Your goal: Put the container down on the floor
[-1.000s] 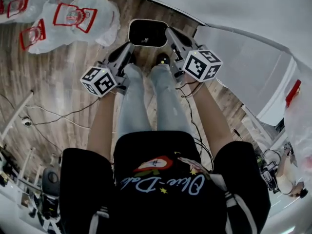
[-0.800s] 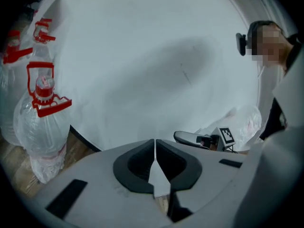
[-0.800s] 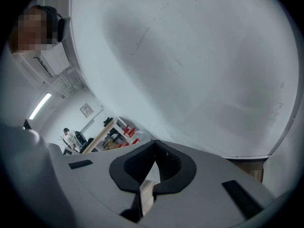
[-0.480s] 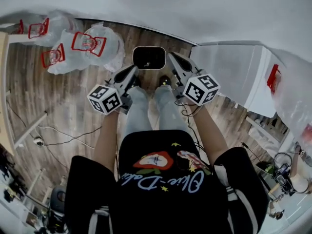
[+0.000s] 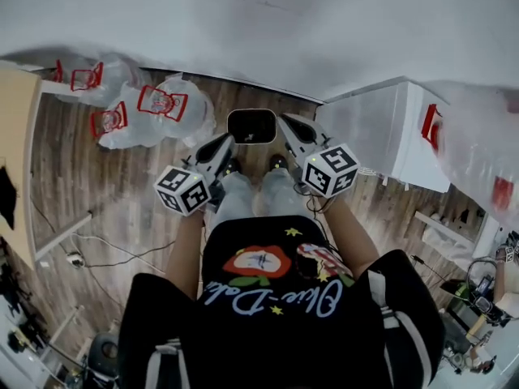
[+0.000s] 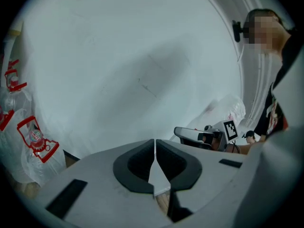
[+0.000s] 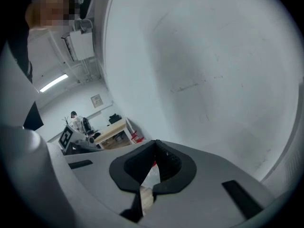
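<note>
1. Both grippers have lifted clear of the container since a second ago; the left gripper and right gripper each have jaws pressed together, empty.
2. One black container rests on the wooden floor (just ahead of the shoes).
3. Three red-printed plastic bags lie to the left.

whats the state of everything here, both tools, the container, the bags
left tool: shut, nothing between the jaws
right tool: shut, nothing between the jaws
container: set flat on the floor, held by neither tool
plastic bags: slumped on the floor, bunched side by side
</note>
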### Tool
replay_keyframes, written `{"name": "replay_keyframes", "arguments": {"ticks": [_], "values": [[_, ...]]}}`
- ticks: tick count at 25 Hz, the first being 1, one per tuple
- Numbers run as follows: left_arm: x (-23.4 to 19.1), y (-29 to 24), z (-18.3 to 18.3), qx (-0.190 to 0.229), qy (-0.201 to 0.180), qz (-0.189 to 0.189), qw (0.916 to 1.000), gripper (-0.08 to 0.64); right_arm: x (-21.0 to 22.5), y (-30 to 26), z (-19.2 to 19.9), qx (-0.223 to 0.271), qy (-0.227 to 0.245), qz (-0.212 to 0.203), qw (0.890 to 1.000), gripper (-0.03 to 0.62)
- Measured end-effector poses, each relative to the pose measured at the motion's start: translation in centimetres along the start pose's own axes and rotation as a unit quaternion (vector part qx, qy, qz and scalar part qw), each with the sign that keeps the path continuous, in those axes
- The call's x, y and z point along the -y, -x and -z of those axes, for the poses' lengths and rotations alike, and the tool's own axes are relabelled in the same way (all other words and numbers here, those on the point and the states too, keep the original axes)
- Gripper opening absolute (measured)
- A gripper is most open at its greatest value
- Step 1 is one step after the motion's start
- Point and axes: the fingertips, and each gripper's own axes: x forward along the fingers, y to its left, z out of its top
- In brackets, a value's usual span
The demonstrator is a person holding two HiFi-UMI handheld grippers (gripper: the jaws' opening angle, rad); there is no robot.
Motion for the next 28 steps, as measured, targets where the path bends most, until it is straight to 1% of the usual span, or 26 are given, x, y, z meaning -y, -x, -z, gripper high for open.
{"name": "replay_keyframes", "arguments": {"ticks": [3, 6, 8, 11, 13, 17, 20, 22, 24, 26, 28], "values": [[2.2, 0.0, -1.2, 0.003, -0.017, 0.014, 0.9998, 0.012, -1.6, 0.8, -1.5, 0.007, 0.021, -0.015, 1.0, 0.0], [4.1, -0.1, -2.7, 0.012, -0.036, 0.019, 0.9991, 0.012, -2.6, 1.6, -2.8, 0.012, 0.034, -0.024, 0.999, 0.0], [5.2, -0.2, -3.7, 0.016, -0.058, 0.023, 0.9979, 0.012, -2.8, 2.1, -3.7, 0.019, 0.043, -0.025, 0.999, 0.0], [6.4, -0.1, -5.3, 0.024, -0.09, 0.023, 0.9954, 0.012, -3.2, 2.5, -5.0, 0.024, 0.077, -0.024, 0.996, 0.0], [7.0, 0.1, -6.1, 0.032, -0.1, 0.023, 0.9942, 0.012, -3.8, 2.7, -5.7, 0.027, 0.094, -0.029, 0.995, 0.0], [8.7, 0.9, -7.2, 0.043, -0.113, 0.028, 0.9923, 0.012, -5.2, 3.8, -7.3, 0.039, 0.105, -0.039, 0.993, 0.0], [10.0, 1.0, -7.9, 0.042, -0.129, 0.033, 0.9901, 0.012, -6.1, 4.4, -8.6, 0.045, 0.137, -0.044, 0.989, 0.0], [10.9, 0.7, -8.2, 0.034, -0.155, 0.035, 0.9868, 0.012, -6.7, 4.7, -9.3, 0.051, 0.169, -0.043, 0.983, 0.0], [11.7, 0.4, -8.7, 0.03, -0.18, 0.037, 0.9826, 0.012, -7.1, 5.1, -9.8, 0.058, 0.191, -0.044, 0.979, 0.0], [12.5, 0.2, -9.2, 0.033, -0.192, 0.04, 0.9801, 0.012, -7.4, 5.5, -10.3, 0.066, 0.193, -0.047, 0.978, 0.0], [13.1, 0.2, -9.6, 0.04, -0.193, 0.046, 0.9793, 0.012, -7.5, 5.9, -10.5, 0.07, 0.187, -0.046, 0.979, 0.0]]}}
